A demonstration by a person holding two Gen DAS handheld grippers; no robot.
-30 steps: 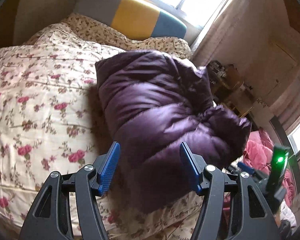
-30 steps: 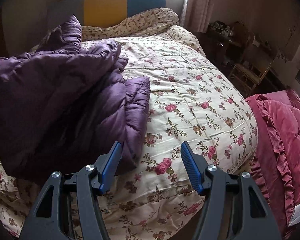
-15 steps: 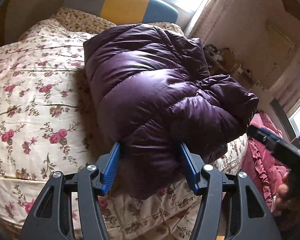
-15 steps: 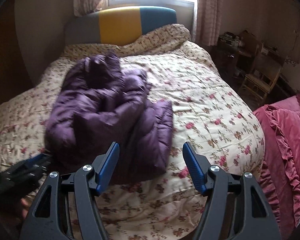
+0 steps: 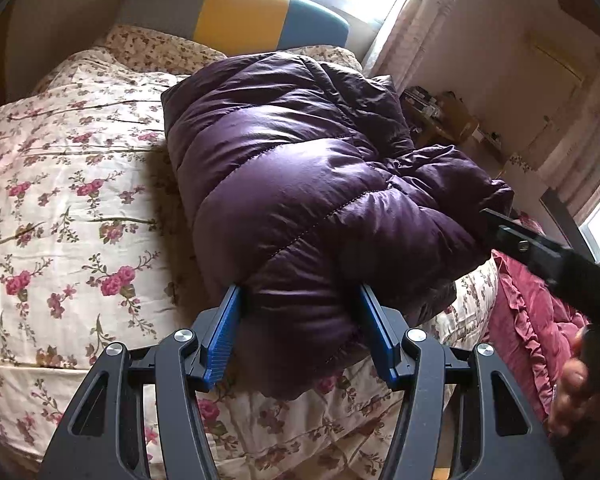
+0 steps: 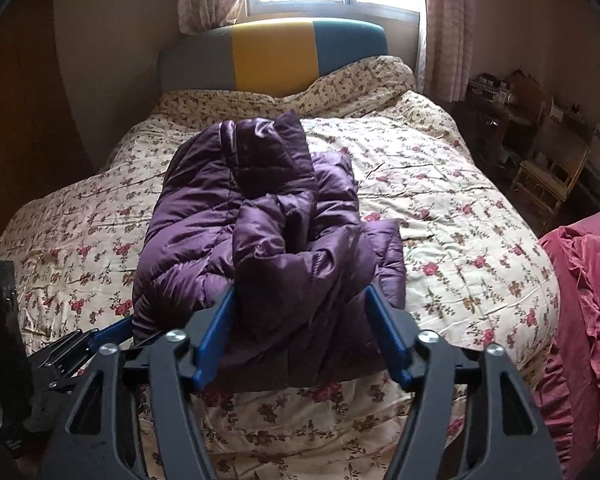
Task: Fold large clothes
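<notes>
Purple puffer jacket (image 6: 268, 240) bundled on floral quilt (image 6: 440, 216); left jaws grip it, right jaws closing.

One purple down jacket (image 6: 260, 240) lies on one bed (image 6: 460, 208). Two grippers, the left gripper (image 5: 300, 336) and the right gripper (image 6: 300, 332). One red blanket (image 6: 588, 288).

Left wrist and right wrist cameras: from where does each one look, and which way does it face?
Left wrist: on the left gripper, low over the floral quilt, facing the headboard obliquely; its pads press the purple jacket; a hand shows at right.
Right wrist: on the right gripper, farther back, facing the headboard squarely; jaws closing, jacket edge between them, ungripped.
Both share jacket, quilt, headboard.
</notes>
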